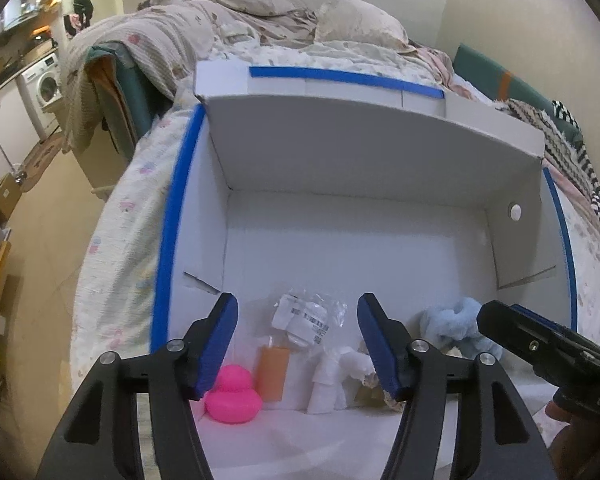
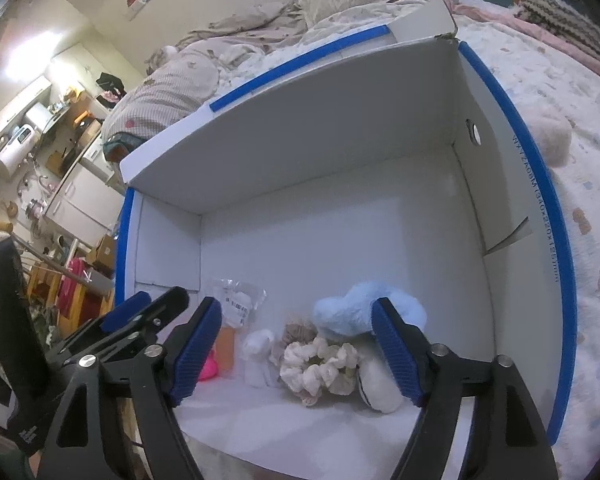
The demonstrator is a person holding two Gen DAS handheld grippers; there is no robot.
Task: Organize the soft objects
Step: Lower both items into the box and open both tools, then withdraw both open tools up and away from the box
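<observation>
A white cardboard box (image 1: 340, 152) with blue taped edges lies open on the bed; it also shows in the right wrist view (image 2: 300, 140). Along its near side sit a pink duck (image 1: 232, 396), an orange block (image 1: 272, 372), a plastic-wrapped packet (image 1: 304, 320), a small white plush (image 1: 332, 376), a light blue plush (image 2: 360, 312), a cream scrunchie (image 2: 320, 368) and a white plush roll (image 2: 380, 388). My left gripper (image 1: 298, 348) is open above the duck and white plush. My right gripper (image 2: 296, 352) is open above the scrunchie and blue plush.
The box rests on a quilted bedspread (image 2: 560, 200) with rumpled bedding and a pillow (image 1: 356, 20) behind. A pinkish plush (image 2: 548, 136) lies on the bed right of the box. A kitchen area with a washing machine (image 1: 46, 84) is off to the left.
</observation>
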